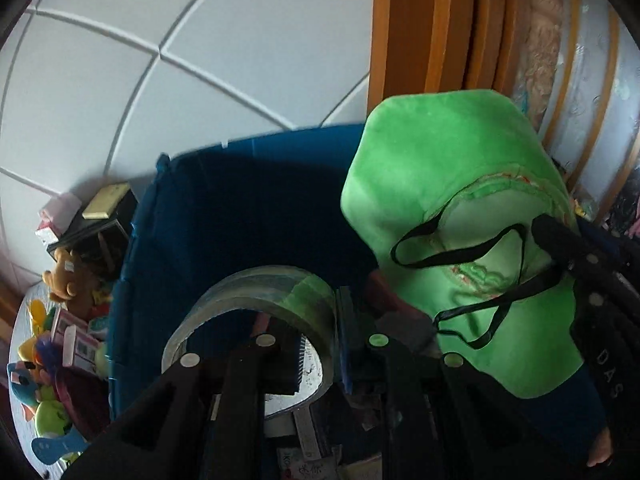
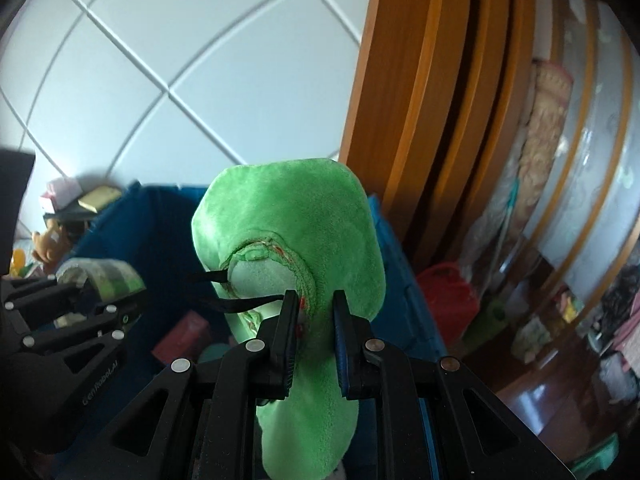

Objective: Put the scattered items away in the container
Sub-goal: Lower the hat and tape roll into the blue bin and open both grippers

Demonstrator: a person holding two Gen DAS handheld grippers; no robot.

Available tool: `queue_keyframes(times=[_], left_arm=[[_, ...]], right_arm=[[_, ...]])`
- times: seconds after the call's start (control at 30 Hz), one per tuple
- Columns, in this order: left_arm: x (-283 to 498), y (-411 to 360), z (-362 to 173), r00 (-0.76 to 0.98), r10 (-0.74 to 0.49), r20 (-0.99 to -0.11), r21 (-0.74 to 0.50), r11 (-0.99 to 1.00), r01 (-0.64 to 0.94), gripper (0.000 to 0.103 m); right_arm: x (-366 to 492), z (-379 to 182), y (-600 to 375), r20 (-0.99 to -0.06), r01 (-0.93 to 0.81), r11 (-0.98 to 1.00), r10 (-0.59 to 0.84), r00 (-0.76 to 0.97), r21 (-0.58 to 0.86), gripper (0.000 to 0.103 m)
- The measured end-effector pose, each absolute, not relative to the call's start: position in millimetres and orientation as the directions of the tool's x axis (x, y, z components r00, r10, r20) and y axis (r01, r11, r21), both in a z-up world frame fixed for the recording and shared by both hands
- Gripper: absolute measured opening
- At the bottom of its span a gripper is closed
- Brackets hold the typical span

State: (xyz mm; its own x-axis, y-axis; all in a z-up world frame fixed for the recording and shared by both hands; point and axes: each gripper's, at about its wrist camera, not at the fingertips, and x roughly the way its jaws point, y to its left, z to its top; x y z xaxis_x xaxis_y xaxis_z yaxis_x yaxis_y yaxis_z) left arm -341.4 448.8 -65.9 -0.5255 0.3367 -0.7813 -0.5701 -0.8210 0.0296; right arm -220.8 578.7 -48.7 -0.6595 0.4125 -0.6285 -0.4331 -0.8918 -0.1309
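**Left wrist view: tape roll and green plush held over the blue bin**

Left wrist view shows the left tongs (image 1: 320, 344) clamped on a roll of clear packing tape (image 1: 256, 300), one finger inside the ring and the other outside it, the band pinched between them. The roll hangs above the open mouth of the blue storage bin (image 1: 224, 208), whose dark interior fills the middle of the picture. A few boxes and papers lie at the bottom of the bin, partly hidden behind the tongs.

To the right, a green plush eye mask (image 1: 452, 184) with black elastic straps (image 1: 460, 252) is held up by the right tongs (image 1: 548, 232), which come in from the right edge. In the right wrist view, the right tongs (image 2: 314, 320) are closed on the lower part of the eye mask (image 2: 288, 216), the plush squeezed between the blue pads. The mask stands upright over the right side of the bin (image 2: 160, 216), and the left tongs (image 2: 100, 304) with the tape roll (image 2: 104, 276) appear at the left.

Left of the bin, scattered toys remain on a pale round desk (image 1: 24, 432): a brown plush bear (image 1: 66, 276), small boxes (image 1: 76, 340) and colourful plastic toys (image 1: 40, 380). Beyond them sits a stack of boxes (image 1: 100, 212) against the white tiled wall (image 1: 180, 40). A wooden door frame (image 1: 412, 28) rises at the far right.
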Motion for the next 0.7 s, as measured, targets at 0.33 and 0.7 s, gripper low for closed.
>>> queue_keyframes(times=[0.33, 0.7], left_arm=[[-348.1, 468.8, -185.9, -0.331, 0.043, -0.943, 0.173, -0.785, -0.595, 0.014], [-335.4, 477.8, -215.6, -0.257, -0.023, -0.966, 0.189, -0.741, -0.644, 0.036]], right_arm=[[-265.0, -146.2, 608.0, -0.816, -0.395, -0.915, 0.289, -0.500, -0.082, 0.016], [-263.2, -163.3, 620.2, -0.853, -0.440, -0.895, 0.284, -0.438, -0.072, 0.024]])
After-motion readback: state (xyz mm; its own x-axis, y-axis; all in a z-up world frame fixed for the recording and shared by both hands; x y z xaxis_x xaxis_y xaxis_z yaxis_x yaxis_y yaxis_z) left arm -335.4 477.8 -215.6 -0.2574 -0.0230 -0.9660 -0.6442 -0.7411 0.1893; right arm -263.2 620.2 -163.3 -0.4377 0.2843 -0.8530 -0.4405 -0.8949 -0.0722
